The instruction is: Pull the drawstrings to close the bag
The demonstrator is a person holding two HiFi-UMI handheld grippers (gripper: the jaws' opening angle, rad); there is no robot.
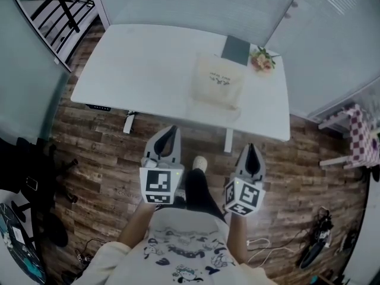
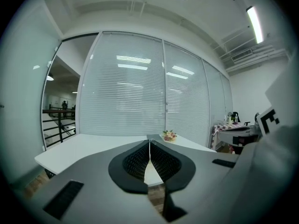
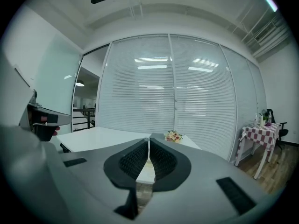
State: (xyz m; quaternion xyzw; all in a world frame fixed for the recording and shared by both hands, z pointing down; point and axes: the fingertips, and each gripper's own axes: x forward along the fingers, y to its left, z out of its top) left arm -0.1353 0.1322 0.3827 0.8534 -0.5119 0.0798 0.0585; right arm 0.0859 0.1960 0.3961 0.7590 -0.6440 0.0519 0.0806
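left claw (image 1: 171,133): we see it pressed together, empty, short of the counter (image 1: 142,70) | bag (image 1: 218,81): cream, lying on the counter's right half, its dark print too small for us to read | right claw (image 1: 252,150): pressed together, empty

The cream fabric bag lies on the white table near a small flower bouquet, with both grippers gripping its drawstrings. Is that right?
Not quite: the head view shows the left gripper and right gripper short of the white table, jaws shut on nothing. The rest holds.
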